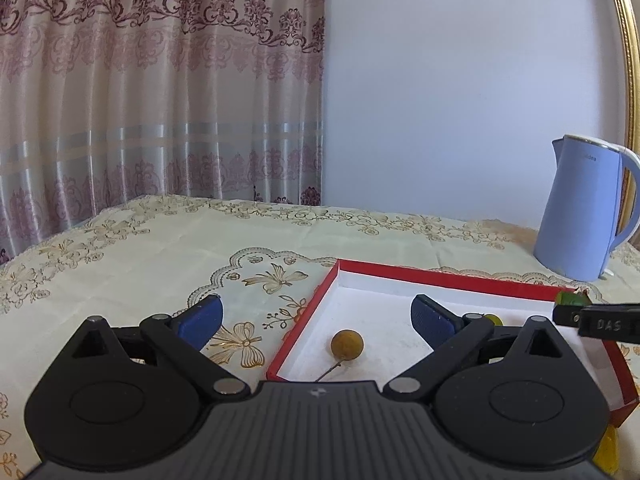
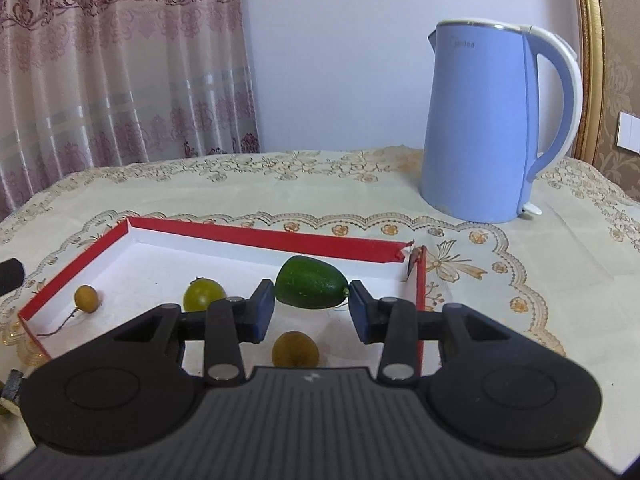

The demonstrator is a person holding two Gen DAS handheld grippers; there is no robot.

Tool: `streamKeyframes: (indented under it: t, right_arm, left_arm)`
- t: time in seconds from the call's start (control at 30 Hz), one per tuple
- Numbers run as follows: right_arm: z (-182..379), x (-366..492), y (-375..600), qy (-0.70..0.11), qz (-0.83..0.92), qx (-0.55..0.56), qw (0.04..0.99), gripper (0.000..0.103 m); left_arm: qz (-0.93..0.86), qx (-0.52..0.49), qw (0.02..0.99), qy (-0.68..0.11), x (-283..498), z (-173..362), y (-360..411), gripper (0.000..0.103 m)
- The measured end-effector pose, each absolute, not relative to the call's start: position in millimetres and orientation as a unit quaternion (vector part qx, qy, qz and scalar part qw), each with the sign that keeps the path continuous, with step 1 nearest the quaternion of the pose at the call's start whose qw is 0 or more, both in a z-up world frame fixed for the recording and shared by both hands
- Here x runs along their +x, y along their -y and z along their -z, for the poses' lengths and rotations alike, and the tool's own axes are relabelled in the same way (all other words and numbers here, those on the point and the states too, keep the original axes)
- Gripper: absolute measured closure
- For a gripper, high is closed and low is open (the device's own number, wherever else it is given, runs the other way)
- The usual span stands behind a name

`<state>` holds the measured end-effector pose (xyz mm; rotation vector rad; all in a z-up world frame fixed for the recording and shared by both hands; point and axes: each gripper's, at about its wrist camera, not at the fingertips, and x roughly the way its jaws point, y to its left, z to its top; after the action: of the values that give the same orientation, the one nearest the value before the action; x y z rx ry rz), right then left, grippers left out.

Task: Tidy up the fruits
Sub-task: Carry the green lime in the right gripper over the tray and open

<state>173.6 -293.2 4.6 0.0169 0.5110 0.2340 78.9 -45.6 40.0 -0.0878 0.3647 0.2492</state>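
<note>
My right gripper [image 2: 312, 312] stands part-open and empty above the red-rimmed tray [image 2: 256, 238]; nothing sits between its pads, which I judge leaves it free for the next fruit. My left gripper [image 1: 316, 316] is spread wide and empty over the tray's left wall. The fruits lie apart on the tray's white floor, gathered there as the task requires: a brown round fruit [image 2: 295, 349] nearest, then a green avocado [image 2: 310, 288], a yellow-green fruit [image 2: 203, 294], and a small stemmed fruit [image 2: 86, 298]. Beyond, on the embroidered tablecloth [image 2: 320, 184], stands a blue kettle [image 2: 480, 120]; behind are a curtain [image 2: 120, 60] and a pale wall.
</note>
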Motion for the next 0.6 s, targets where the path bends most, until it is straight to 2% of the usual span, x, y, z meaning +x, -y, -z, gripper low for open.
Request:
streamKeyframes:
  t: [0.4,0.5,0.6]
  right_arm:
    - [3.8,185.2,292.0,-0.262,-0.101,0.006,0.96,0.065]
    - [3.0,185.1,294.2,-0.259,-0.097,0.011,0.961,0.057]
    - [-3.0,176.8,299.0,-0.253,-0.095,0.014,0.963,0.057]
  left_arm:
    - [-0.13,-0.057,0.971,-0.194,82.3,-38.6,39.7,0.002]
    - [-0.132,-0.057,0.97,-0.194,82.9,-38.5,38.9,0.002]
    - [-0.134,-0.058,0.97,-0.194,83.0,-38.4,38.6,0.002]
